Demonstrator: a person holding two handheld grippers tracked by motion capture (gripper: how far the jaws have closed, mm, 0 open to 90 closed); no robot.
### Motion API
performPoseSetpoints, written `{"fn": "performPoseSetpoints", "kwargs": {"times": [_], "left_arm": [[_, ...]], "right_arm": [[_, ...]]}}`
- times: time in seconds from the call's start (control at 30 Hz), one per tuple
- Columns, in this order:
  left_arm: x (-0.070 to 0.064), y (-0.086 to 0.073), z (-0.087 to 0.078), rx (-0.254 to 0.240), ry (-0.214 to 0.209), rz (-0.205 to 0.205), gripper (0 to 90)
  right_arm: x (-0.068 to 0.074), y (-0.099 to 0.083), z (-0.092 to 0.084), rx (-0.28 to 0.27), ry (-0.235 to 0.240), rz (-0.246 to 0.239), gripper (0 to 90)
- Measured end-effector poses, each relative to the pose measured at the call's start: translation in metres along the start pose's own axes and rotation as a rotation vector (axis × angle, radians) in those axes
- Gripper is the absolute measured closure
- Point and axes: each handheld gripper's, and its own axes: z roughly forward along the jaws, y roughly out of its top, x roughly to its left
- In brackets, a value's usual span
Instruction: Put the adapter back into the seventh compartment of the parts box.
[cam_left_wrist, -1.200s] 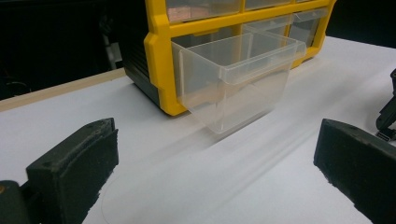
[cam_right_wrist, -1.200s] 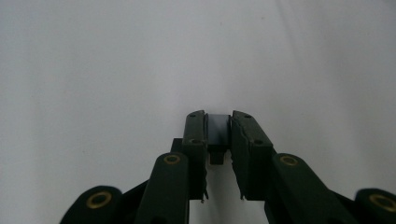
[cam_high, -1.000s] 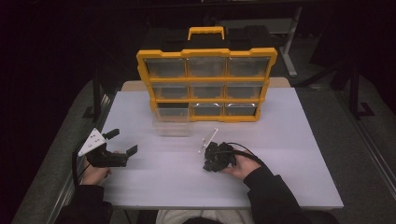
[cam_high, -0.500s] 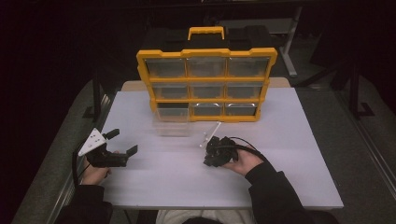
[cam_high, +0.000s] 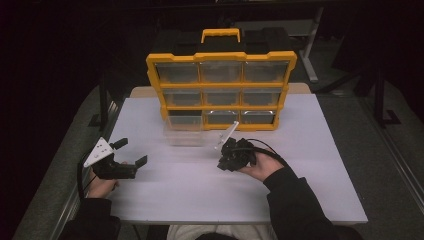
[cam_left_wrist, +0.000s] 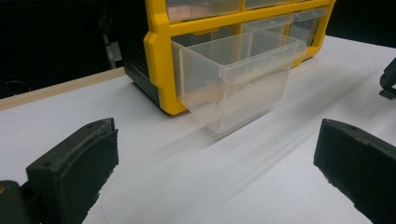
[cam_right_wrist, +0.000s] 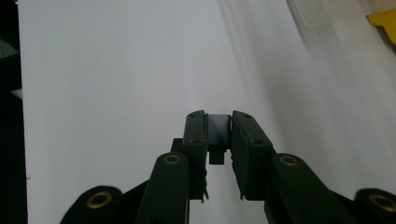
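Clear drawer (cam_left_wrist: 238, 79) sitting pulled out, frame centre, likely for access; left gripper (cam_high: 131, 153) waiting released, right gripper (cam_right_wrist: 218, 135) clenching 1 small dark piece (cam_right_wrist: 218, 126).

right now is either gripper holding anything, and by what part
Left gripper: nothing, jaws wide open, short of the clear drawer. Right gripper: jaws nearly shut on a small dark piece at the tips; what it is cannot be told.

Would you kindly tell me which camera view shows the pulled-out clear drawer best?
The left gripper view: the drawer is close and large there, sticking out of the yellow organizer, apparently empty. The high view shows it small and faint at the bottom-left slot. The right gripper view catches merely a blurred corner.
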Motion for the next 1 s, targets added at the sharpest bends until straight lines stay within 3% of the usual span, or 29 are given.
{"fn": "performPoseSetpoints", "kwargs": {"times": [1.0], "left_arm": [[0.000, 0.000, 0.000, 0.000, -0.005, -0.001, 0.0]], "right_arm": [[-0.017, 0.022, -0.019, -0.006, -0.010, -0.008, 74.5]]}}
